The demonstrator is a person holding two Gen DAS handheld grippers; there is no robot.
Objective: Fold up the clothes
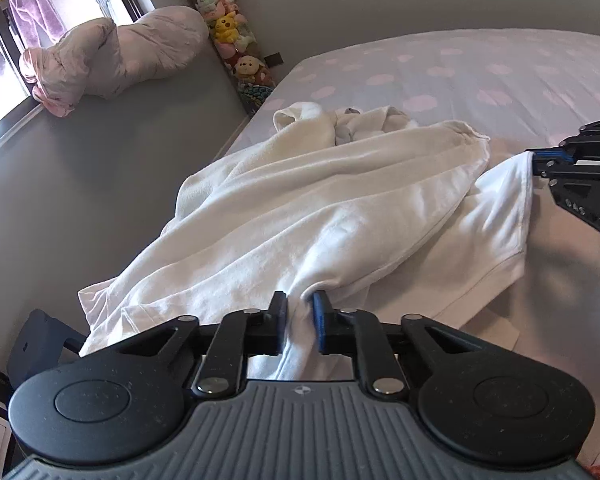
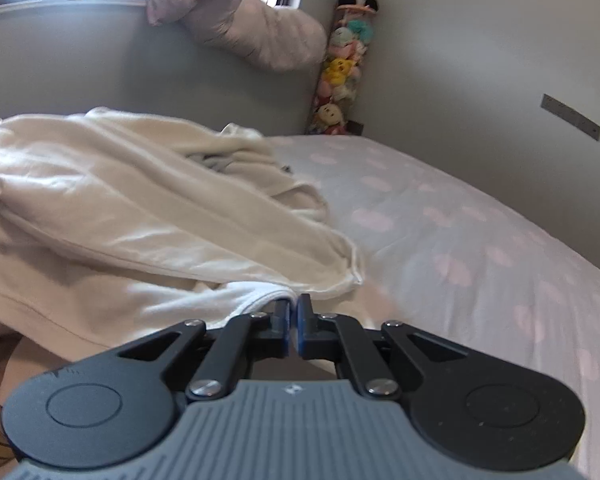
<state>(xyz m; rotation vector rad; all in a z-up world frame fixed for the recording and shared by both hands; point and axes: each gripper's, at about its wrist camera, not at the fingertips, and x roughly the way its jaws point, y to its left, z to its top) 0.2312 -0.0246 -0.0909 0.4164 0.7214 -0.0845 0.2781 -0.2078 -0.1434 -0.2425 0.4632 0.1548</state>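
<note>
Seen from the left wrist, the left tool (image 1: 300, 306) angles down toward a bed (image 1: 480, 76) with a pale sheet dotted in pink, its two fingers (image 1: 279, 312) drawn in on a bunched fold of a white garment (image 1: 320, 200), which is pinched between the pads at the garment's near edge. The garment lies rumpled across the near side of the bed, heaped in long creases, with a cream-coloured layer on top and a thinner white layer beneath it. At the garment's far right corner the right tool (image 1: 534, 162) reaches in from the frame's right edge, its tip meeting the hemmed white corner. Beyond the garment a rolled pink duvet (image 1: 112, 60) rests on a grey headboard (image 1: 100, 168), and a tall clear tube of plush toys (image 1: 236, 48) stands in the room's corner. Seen from the right wrist, the right tool (image 2: 294, 306) tilts gently down over the same garment (image 2: 120, 208), its fingers (image 2: 305, 312) pressed almost together on the thin white corner hem, which emerges from between them to the left. The garment spreads away to the left of that pinch, and the spotted sheet (image 2: 480, 240) lies bare to its right.
</note>
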